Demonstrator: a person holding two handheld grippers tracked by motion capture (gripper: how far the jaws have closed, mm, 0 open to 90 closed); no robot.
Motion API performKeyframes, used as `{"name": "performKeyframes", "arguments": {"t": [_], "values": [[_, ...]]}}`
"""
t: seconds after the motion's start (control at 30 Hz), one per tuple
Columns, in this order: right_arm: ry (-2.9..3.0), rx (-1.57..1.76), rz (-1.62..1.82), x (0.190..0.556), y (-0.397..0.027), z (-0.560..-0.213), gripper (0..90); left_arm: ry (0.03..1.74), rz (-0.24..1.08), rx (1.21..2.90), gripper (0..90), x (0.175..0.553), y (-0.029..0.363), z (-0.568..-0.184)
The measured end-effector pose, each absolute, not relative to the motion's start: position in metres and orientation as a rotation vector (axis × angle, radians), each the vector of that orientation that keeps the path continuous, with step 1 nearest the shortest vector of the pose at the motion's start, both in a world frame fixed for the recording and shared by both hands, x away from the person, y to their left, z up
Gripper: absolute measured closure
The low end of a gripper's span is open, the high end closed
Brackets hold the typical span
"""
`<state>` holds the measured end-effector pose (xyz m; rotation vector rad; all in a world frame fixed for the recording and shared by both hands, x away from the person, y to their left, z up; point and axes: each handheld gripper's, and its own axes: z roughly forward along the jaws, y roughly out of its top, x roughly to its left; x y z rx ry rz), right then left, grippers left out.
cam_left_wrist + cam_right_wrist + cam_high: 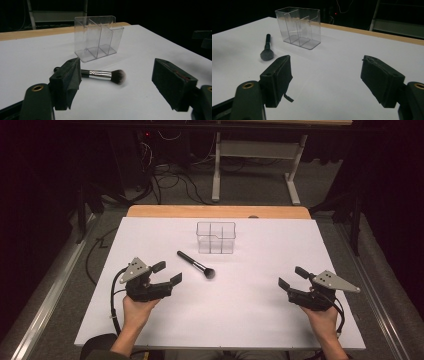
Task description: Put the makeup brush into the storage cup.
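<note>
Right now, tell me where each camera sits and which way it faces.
High view: above the person's side, facing forward and down on the white table; both forearms, left claw, right claw show.
Left gripper view: rides the left claw, facing brush and clear organizer; own open jaws show.
Right gripper view: rides the right claw, facing the organizer; own open jaws show.
Shared: all see brush and organizer.

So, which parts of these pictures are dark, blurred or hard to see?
High view: white table bright, surroundings dark, clear organizer faint. Left gripper view: near jaws soft, brush sharper with a small shadow. Right gripper view: brush dim and slightly blurred.
</note>
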<state>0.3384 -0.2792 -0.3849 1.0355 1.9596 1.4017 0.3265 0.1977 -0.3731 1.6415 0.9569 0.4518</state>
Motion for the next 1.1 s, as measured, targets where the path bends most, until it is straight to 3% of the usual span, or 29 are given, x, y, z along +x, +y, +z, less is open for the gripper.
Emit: {"name": "performKeyframes", "arguments": {"t": [1.1], "values": [[1.968, 1.033, 1.413, 0.341, -0.279, -0.386, 26.5, 0.924, 0.460, 1.662, 23.8, 0.350, 0.180, -0.349]]}}
